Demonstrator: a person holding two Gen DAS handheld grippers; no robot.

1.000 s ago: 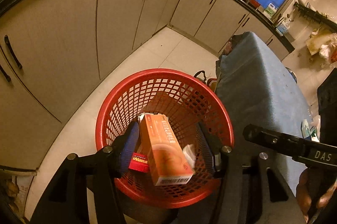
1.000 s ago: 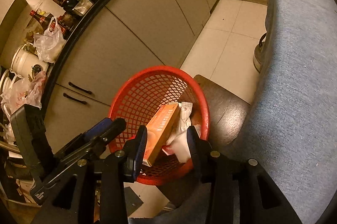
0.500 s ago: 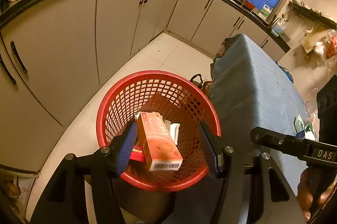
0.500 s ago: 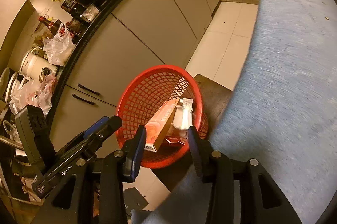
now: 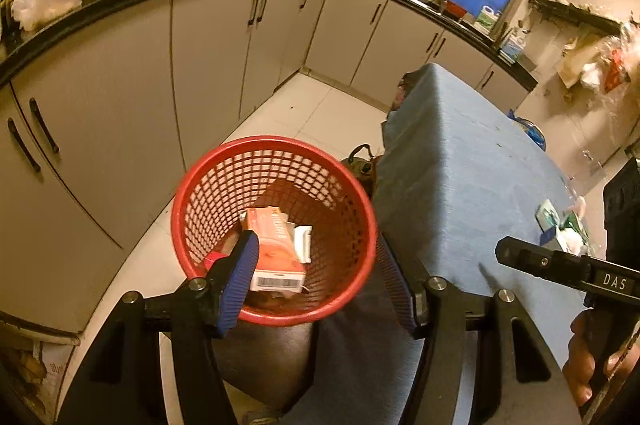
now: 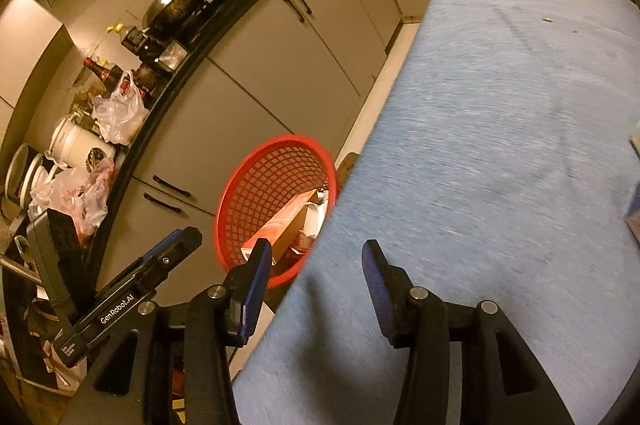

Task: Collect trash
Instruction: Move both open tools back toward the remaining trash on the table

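Trash lying in the red basket, both tongs empty

Orange carton [image 5: 276, 249] lies tilted inside the red mesh basket [image 5: 224, 161], its long axis running from the barcoded end, nearest the left wrist camera, up toward the far wall of the basket. A white packet [image 5: 303, 243] lies just beside it on the right, and a small red item [image 5: 212, 257] shows at its left, partly hidden behind a blue pad. The basket stands on a dark stool [image 5: 268, 357] close against the edge of the table [image 5: 460, 161], which is covered in blue cloth.

Left tongs [image 5: 316, 289] hang above the basket's near rim, moderately apart and opening, with nothing between the pads. Right tongs [image 6: 316, 285] hang over the table's edge, likewise opening and empty; in that view the cloth hides part of the basket.

More litter [image 5: 560, 225], green and white, lies on the table's far right. Cream cabinets [image 5: 120, 113] line the floor behind the basket, under a black counter crowded with pans and plastic bags.
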